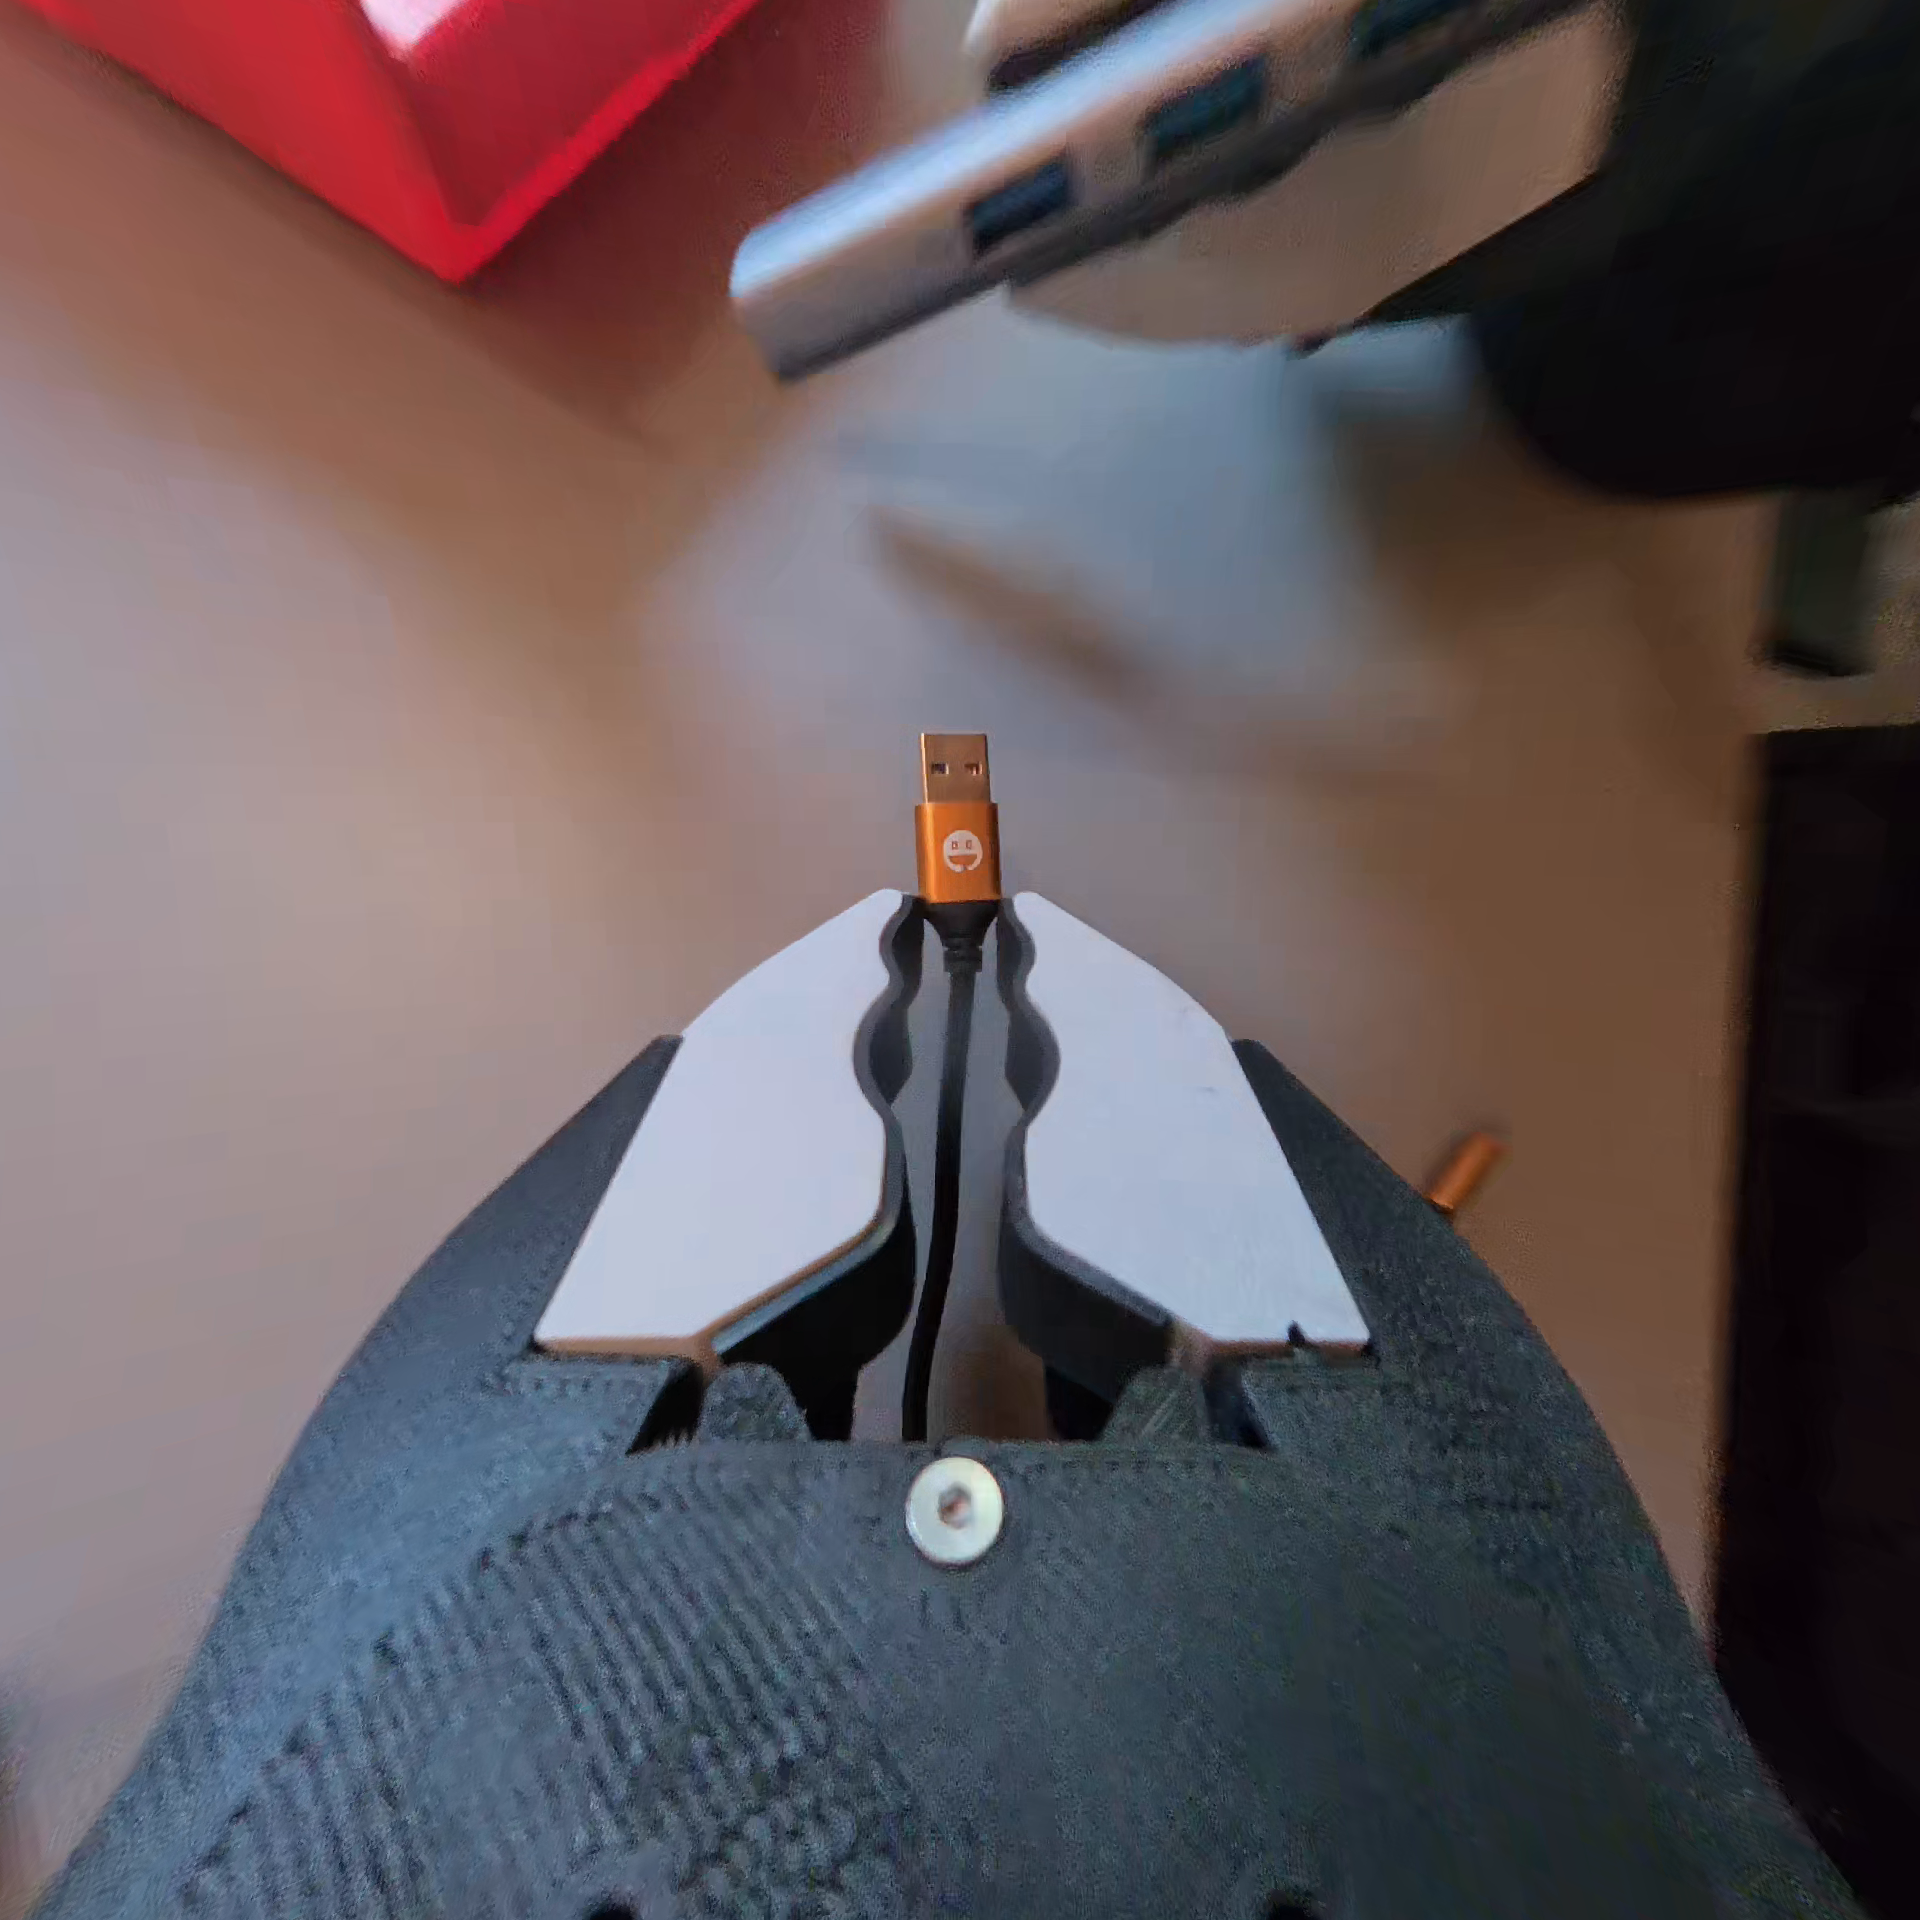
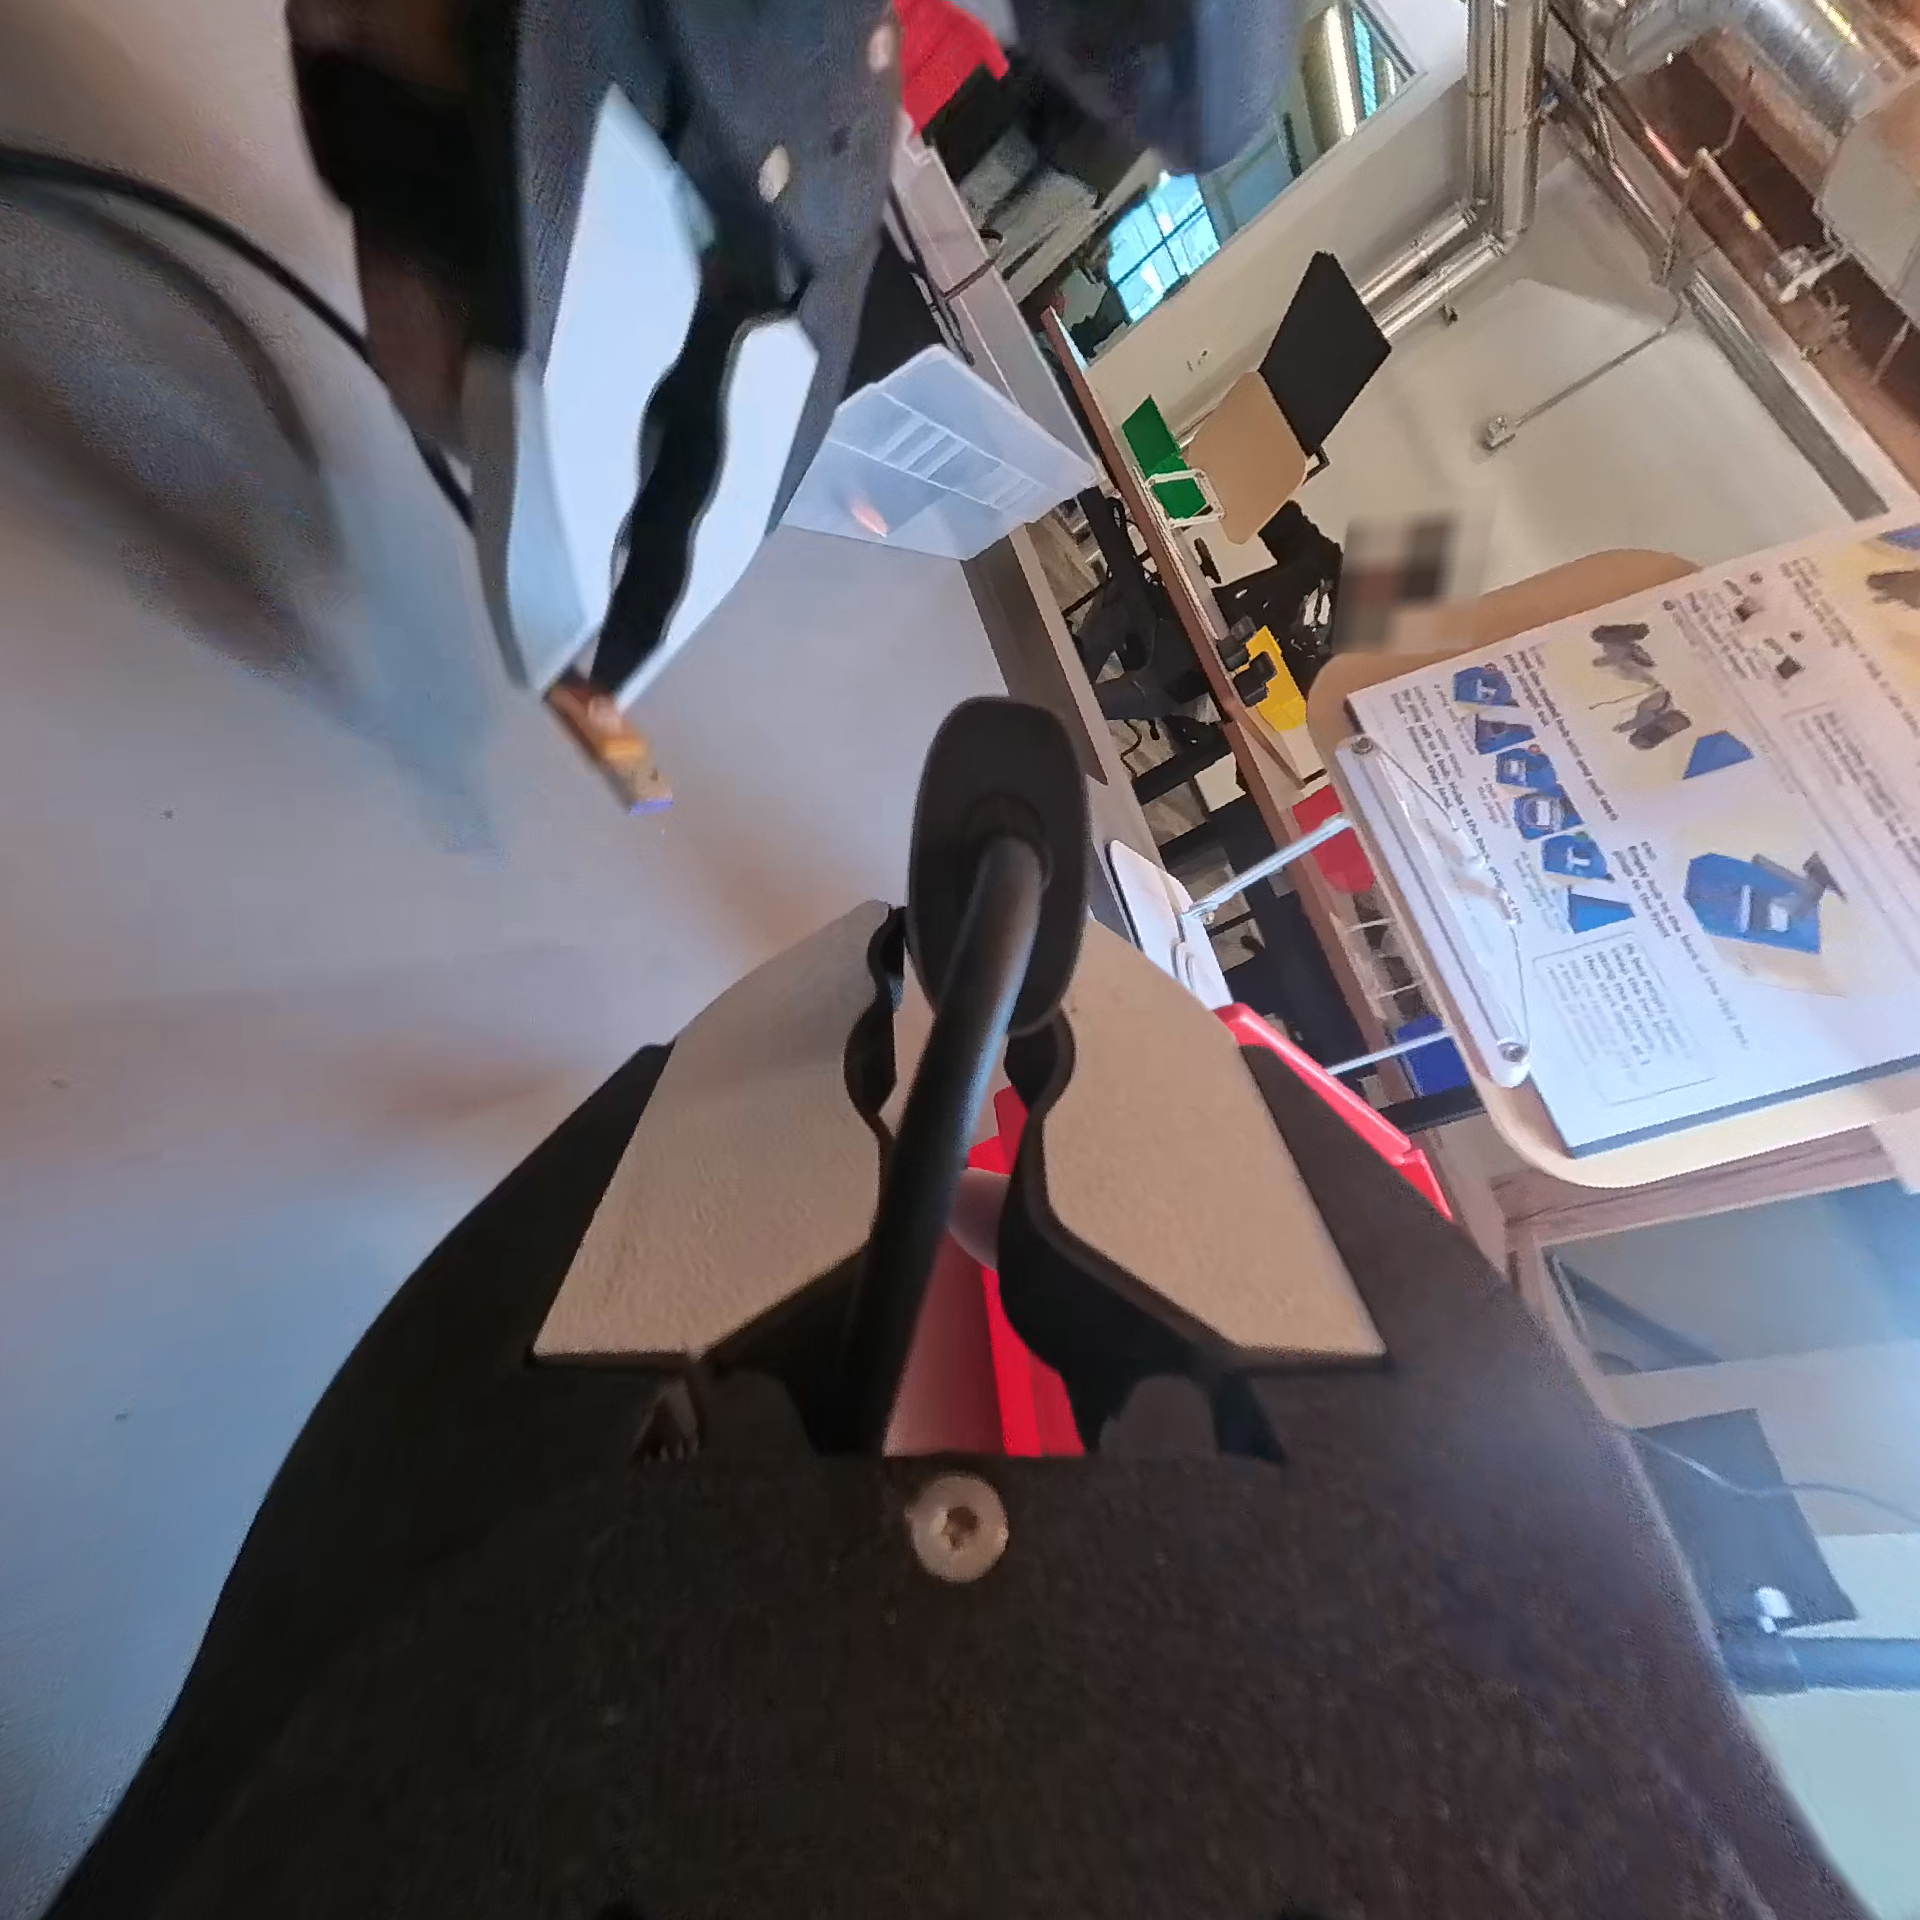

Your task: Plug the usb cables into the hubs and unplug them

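My left gripper [image 1: 958, 909] is shut on the black cable just behind an orange USB plug [image 1: 956, 821], whose metal tip points forward. Ahead and up to the right, a silver hub [image 1: 1039, 208] with blue ports is blurred and apart from the plug. The right gripper's pale finger [image 1: 1299, 239] is clamped on it. In the right wrist view my right gripper [image 2: 992, 956] is shut on the hub [image 2: 997, 831], seen end-on, with its black cable running back between the fingers. The left gripper [image 2: 613, 675] and the plug [image 2: 623, 764] show at upper left, short of the hub.
A red bin [image 1: 364, 125] lies at the far left of the pale table [image 1: 312, 727]; it also shows under the right gripper [image 2: 1330, 1091]. Another orange cable end [image 1: 1465, 1164] lies at the right. A clear plastic box [image 2: 935, 468] and an instruction sheet on a stand [image 2: 1662, 831] sit beyond.
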`<control>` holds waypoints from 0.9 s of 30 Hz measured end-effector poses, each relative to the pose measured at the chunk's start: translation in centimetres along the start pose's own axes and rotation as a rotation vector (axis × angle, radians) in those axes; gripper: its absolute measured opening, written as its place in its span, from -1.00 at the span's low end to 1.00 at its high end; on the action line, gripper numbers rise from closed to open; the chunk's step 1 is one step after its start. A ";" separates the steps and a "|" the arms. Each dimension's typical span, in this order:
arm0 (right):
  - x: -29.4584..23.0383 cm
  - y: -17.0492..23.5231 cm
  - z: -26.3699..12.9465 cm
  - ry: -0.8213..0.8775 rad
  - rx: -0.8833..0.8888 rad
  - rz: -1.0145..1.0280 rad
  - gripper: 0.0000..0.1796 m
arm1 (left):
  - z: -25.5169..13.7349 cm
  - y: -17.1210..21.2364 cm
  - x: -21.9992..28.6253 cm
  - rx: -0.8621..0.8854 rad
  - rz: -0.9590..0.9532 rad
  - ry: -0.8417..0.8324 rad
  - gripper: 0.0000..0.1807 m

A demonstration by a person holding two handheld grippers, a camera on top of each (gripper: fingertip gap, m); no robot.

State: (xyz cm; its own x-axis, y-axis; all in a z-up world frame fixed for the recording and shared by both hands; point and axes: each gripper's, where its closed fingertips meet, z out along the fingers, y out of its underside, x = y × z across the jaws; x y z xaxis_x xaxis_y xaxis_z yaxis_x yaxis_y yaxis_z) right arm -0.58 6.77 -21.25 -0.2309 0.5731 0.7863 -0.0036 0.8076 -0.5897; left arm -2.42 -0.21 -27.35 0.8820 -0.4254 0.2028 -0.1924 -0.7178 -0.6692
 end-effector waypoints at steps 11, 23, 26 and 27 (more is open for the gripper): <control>-4.4 -0.5 1.7 -0.077 -0.019 -0.361 -0.81 | -0.9 -1.1 3.2 0.064 -0.063 0.200 -0.85; -6.1 -1.5 1.7 -0.074 -0.005 -0.529 -0.81 | -1.1 0.6 3.9 -0.004 -0.137 0.345 -0.85; -6.4 -1.5 1.7 -0.077 -0.014 -0.557 -0.81 | -1.0 0.9 4.0 -0.023 -0.146 0.363 -0.85; -6.5 -1.5 1.7 -0.080 -0.014 -0.560 -0.81 | -1.0 0.9 4.0 -0.021 -0.148 0.361 -0.85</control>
State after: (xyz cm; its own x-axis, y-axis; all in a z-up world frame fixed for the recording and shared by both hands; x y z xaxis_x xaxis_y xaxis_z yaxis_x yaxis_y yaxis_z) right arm -0.69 1.59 -25.78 -0.2710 0.0451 0.9615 -0.1338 0.9874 -0.0840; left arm 0.47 -3.08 -26.37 0.6933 -0.4807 0.5370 -0.0866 -0.7953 -0.6001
